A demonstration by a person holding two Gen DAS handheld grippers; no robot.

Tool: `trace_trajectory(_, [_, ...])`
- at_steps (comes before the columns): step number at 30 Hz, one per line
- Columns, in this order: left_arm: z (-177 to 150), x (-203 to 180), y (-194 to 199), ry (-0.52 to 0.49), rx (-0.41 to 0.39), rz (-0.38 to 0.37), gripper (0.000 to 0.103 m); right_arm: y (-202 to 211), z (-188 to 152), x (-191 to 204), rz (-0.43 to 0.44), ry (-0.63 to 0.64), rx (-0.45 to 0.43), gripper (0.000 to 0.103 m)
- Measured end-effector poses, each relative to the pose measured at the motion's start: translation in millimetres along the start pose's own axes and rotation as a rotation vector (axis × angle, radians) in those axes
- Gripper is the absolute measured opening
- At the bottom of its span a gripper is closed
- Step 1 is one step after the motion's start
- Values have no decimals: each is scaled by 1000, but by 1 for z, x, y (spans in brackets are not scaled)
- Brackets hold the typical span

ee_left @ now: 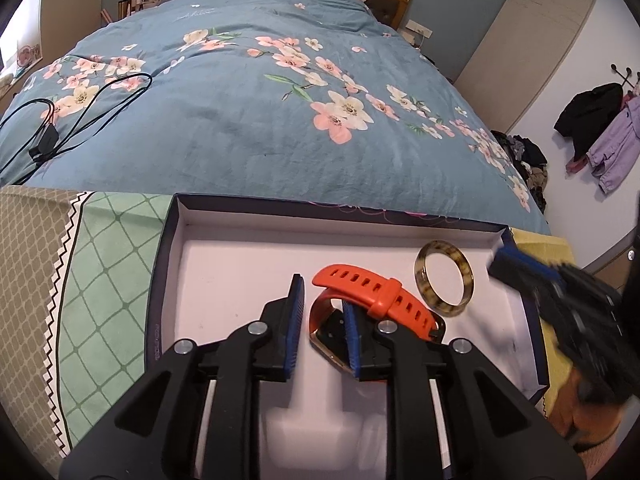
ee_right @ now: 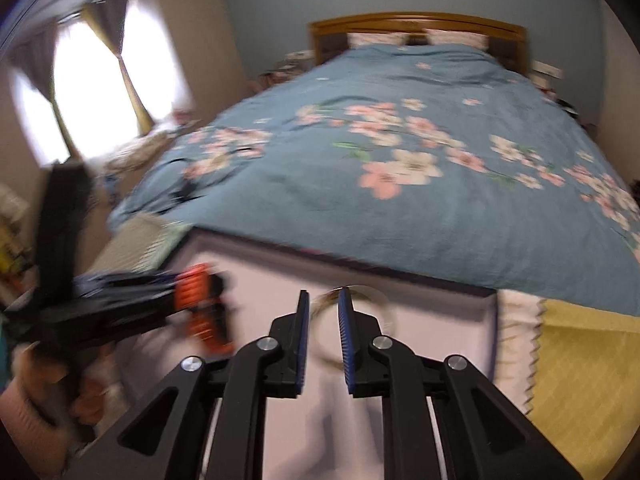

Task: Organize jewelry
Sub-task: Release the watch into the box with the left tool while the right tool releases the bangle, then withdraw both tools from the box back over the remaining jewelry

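Where ribbed blue pads part, both grippers [ee_left: 322, 320] [ee_right: 325, 328] released: perforated orange rubber watch [ee_left: 372, 296], mottled resin bangle [ee_left: 444, 278].

We see an orange watch [ee_left: 376, 300] inside a shallow box [ee_left: 224, 216] with dark outer walls and a white interior. Its perforated strap is fastened into a loop through an orange keeper, and the watch lies on its side; the case has a dark face and a gold-toned edge. Just beside it, toward the box's right wall, a translucent tortoiseshell bangle [ee_left: 445, 278] lies flat on the white floor, near the strap.
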State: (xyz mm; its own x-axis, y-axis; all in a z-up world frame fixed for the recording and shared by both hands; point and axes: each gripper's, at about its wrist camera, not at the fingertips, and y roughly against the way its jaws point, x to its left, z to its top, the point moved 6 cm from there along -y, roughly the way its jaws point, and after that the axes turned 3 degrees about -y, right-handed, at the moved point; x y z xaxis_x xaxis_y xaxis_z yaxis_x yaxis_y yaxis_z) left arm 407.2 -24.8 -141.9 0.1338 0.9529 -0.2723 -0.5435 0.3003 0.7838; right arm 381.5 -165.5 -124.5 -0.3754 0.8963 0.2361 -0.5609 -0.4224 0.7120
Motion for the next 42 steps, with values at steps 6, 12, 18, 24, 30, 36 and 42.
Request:
trace_trajectory(6, [-1, 1, 0, 2, 1, 0, 18, -8, -23, 55, 87, 145, 71, 33])
trace_trajectory(12, [-2, 0, 1, -22, 8, -9, 18, -28, -23, 54, 85, 111, 110, 20])
trace_trajectory(18, [0, -10, -2, -76, 16, -20, 18, -34, -15, 32, 179, -71, 136, 14])
trace_trajectory(24, [3, -13, 3, -93, -3, -26, 25, -44, -8, 11, 191, -208, 143, 13])
trace_trajectory(30, [2, -16, 12, -115, -26, -25, 31, -42, -4, 3, 157, -231, 104, 17])
trace_trajectory(36, [-11, -27, 21, -166, -26, -58, 33, -12, -4, -1, 115, -167, 42, 32])
trace_trajectory(42, [-32, -44, 55, -232, -84, -84, 44, 42, -22, 6, 111, -62, -32, 43])
